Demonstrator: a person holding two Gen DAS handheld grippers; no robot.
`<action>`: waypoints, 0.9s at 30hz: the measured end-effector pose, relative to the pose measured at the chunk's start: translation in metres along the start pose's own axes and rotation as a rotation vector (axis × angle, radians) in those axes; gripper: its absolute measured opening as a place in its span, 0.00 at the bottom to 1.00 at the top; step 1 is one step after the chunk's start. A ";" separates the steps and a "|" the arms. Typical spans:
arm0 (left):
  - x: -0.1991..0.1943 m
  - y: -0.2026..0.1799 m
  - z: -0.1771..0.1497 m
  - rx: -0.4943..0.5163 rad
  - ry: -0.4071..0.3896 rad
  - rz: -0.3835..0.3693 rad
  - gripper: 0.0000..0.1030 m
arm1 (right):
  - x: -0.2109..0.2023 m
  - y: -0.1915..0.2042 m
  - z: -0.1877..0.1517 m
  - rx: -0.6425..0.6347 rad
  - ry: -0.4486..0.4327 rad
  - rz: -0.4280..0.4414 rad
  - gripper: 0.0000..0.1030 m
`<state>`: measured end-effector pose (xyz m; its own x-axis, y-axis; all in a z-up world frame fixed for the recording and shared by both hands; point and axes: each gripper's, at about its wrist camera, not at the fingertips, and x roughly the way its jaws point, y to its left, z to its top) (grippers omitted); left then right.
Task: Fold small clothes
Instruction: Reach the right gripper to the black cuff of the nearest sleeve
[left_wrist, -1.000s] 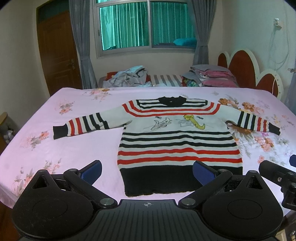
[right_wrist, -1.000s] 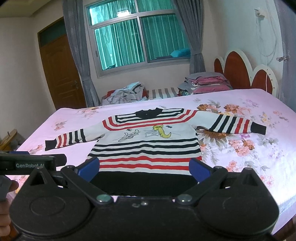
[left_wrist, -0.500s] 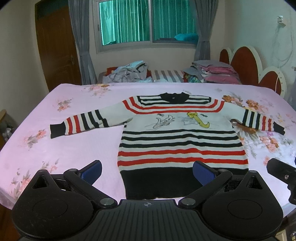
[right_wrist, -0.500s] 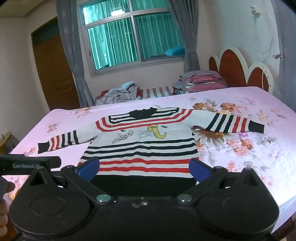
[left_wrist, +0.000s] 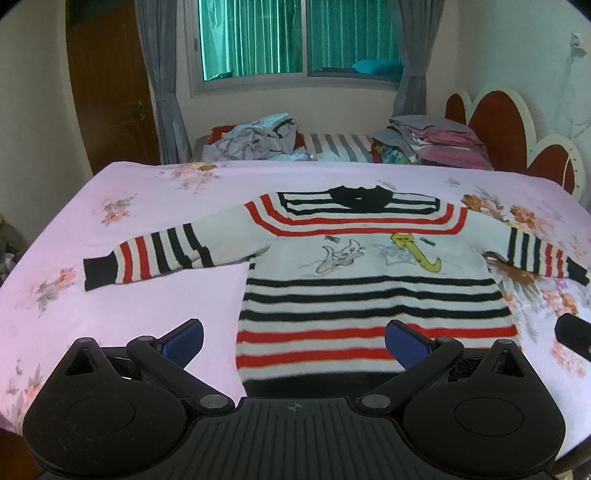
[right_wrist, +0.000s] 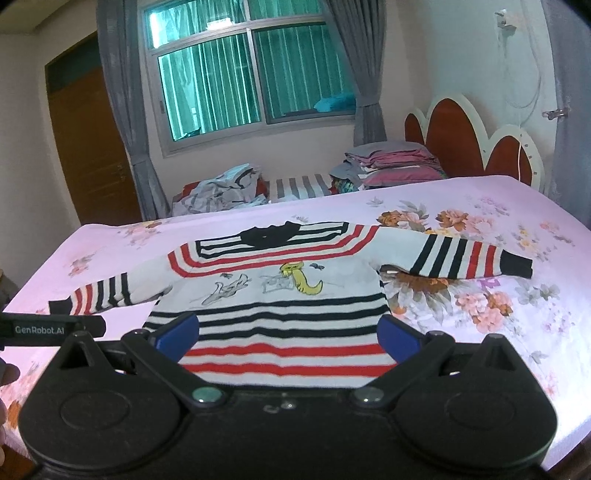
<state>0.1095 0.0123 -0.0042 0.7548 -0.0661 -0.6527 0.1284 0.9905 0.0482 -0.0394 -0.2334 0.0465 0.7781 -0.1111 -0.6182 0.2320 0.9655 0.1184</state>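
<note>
Striped sweater (left_wrist: 369, 288) lies flat, face up on the pink floral bedsheet (left_wrist: 155, 206), both sleeves spread out left and right, collar at the far side, black hem nearest. Left gripper (left_wrist: 293, 338) hovers over the near hem, jaws wide apart, holding nothing. Right gripper (right_wrist: 288, 330) likewise wide open and empty above the hem. Clothes pile (left_wrist: 255, 138) and folded stack (left_wrist: 439, 144) at far edge.

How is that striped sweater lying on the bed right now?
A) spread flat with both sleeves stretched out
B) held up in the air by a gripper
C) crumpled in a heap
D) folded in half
A: the sweater lies flat on the pink bedsheet, with its sleeves stretched out to either side.
</note>
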 end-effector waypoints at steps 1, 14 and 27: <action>0.006 0.002 0.003 0.000 0.002 -0.001 1.00 | 0.005 0.001 0.002 -0.001 0.001 -0.006 1.00; 0.086 0.028 0.051 0.023 0.029 -0.055 1.00 | 0.068 0.032 0.029 0.018 0.011 -0.072 1.00; 0.146 0.033 0.069 0.058 0.045 -0.069 1.00 | 0.114 0.021 0.043 0.061 0.035 -0.154 0.98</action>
<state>0.2678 0.0268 -0.0456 0.7137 -0.1267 -0.6889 0.2167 0.9752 0.0451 0.0791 -0.2363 0.0119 0.7098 -0.2472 -0.6596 0.3828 0.9214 0.0666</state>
